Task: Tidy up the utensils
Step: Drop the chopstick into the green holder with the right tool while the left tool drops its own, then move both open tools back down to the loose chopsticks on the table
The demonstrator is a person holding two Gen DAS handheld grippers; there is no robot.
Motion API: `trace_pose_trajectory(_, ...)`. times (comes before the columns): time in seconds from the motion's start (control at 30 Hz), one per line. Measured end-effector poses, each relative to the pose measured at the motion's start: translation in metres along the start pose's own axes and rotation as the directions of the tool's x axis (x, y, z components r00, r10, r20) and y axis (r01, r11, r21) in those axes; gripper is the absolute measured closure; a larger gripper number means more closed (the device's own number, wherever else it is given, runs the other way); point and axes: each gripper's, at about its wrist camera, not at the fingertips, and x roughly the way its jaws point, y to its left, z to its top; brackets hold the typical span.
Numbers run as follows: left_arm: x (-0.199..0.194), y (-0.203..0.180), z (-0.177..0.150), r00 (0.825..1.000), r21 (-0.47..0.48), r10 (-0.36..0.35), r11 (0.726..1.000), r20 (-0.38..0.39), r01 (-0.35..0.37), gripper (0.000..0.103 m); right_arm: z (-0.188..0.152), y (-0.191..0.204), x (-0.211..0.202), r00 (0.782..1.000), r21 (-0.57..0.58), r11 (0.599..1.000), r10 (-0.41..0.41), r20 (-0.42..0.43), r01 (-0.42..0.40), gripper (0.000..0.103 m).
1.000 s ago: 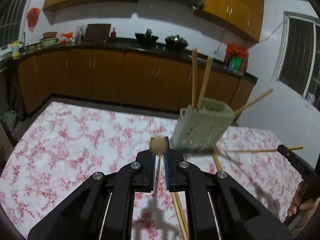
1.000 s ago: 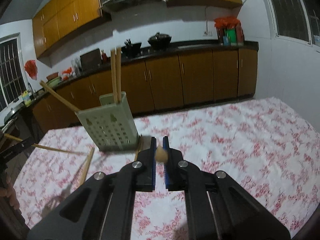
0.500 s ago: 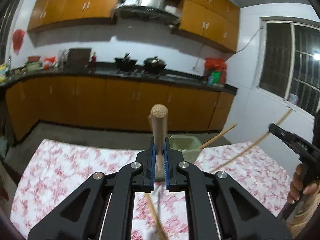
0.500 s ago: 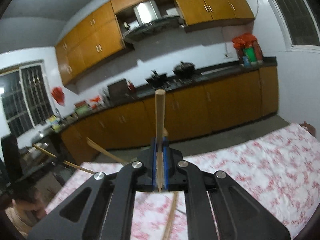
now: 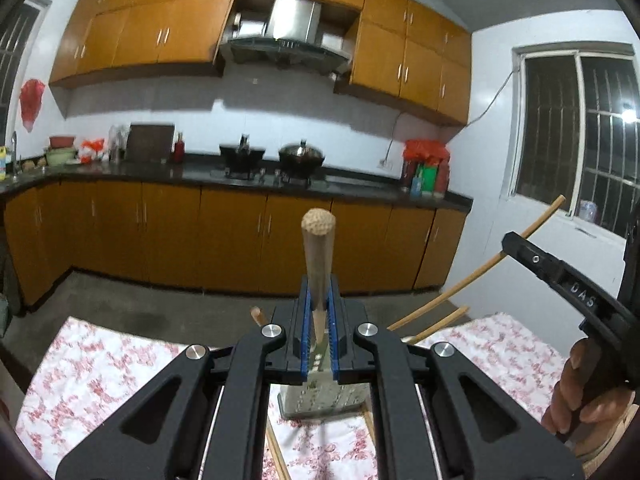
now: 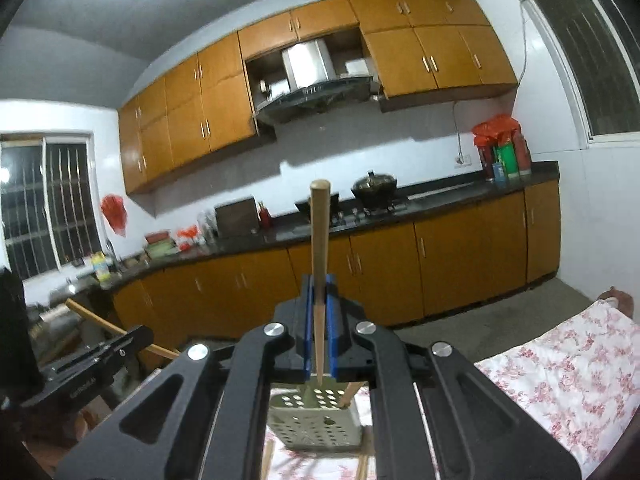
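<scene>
Left gripper (image 5: 319,312): clamped on a chopstick (image 5: 318,248) standing upright.
Right gripper (image 6: 319,316): clamped on another chopstick (image 6: 319,232), upright.
Holder (image 6: 316,420): on the floral tablecloth (image 6: 560,364), below both grippers.

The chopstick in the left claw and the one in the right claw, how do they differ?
The left claw's chopstick looks thick with a rounded, textured end; the right claw's chopstick looks slimmer, flat-ended and rises higher above its pads. Both are wooden, stand upright, and are clamped above the perforated utensil holder.
</scene>
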Motion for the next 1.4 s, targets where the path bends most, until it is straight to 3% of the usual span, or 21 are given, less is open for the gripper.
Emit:
trace_pose_trajectory(0.2,0.028,0.003,-0.017,0.997,-0.006,-0.008,1.0,-0.072,0.008,0.095,-0.023,0.0,0.04,0.993,-0.002,1.0,-0.017,-0.118,0.017,0.095)
trace_pose_trajectory(0.33,0.035,0.004,-0.021,0.996,-0.014,-0.019,1.0,-0.092,0.018,0.094,-0.03,0.004,0.041,0.991,-0.011,1.0,-0.008,-0.133,0.007,0.085)
trace_pose_trajectory(0.37,0.034,0.004,-0.021,0.996,-0.015,-0.026,1.0,-0.089,0.024,0.091,-0.03,0.005,0.039,0.992,-0.013,1.0,-0.008,-0.128,0.007,0.082)
trace_pose_trajectory(0.47,0.03,0.005,-0.018,0.998,-0.017,-0.024,1.0,-0.064,0.023,0.064,-0.028,0.008,0.031,0.994,-0.011,1.0,-0.006,-0.109,0.005,0.076)
trace_pose_trajectory(0.73,0.009,0.008,-0.01,0.999,-0.057,-0.035,0.998,0.001,0.035,0.061,-0.02,0.004,-0.004,0.999,-0.008,1.0,-0.02,-0.041,0.019,0.066)
trace_pose_trajectory(0.83,-0.013,0.015,-0.011,0.999,-0.083,-0.028,0.996,0.044,0.031,0.058,-0.023,-0.011,-0.023,0.997,0.008,0.997,-0.074,-0.038,0.075,0.063)
trace_pose_trajectory(0.93,-0.032,0.025,-0.02,0.998,-0.099,0.014,0.995,0.063,-0.008,0.054,-0.041,-0.04,-0.034,0.984,0.04,0.987,-0.15,-0.092,0.154,0.063)
trace_pose_trajectory(1.03,-0.041,0.037,-0.044,0.997,-0.101,0.07,0.993,0.02,-0.068,0.053,-0.073,-0.069,-0.029,0.955,0.076,0.971,-0.206,-0.215,0.227,0.063)
trace_pose_trajectory(1.13,-0.032,0.051,-0.08,0.987,-0.108,0.123,0.985,-0.105,-0.134,0.053,-0.118,-0.086,-0.015,0.906,0.092,0.964,-0.197,-0.375,0.248,0.067)
trace_pose_trajectory(1.3,-0.007,0.062,-0.13,0.943,-0.108,0.135,0.979,-0.304,-0.175,0.058,-0.191,-0.067,0.007,0.81,0.079,0.987,-0.07,-0.583,0.142,0.082)
trace_pose_trajectory(1.4,-0.001,0.059,-0.151,0.924,-0.085,0.13,0.982,-0.361,-0.171,0.061,-0.217,-0.048,0.014,0.774,0.059,0.995,-0.026,-0.633,0.082,0.085)
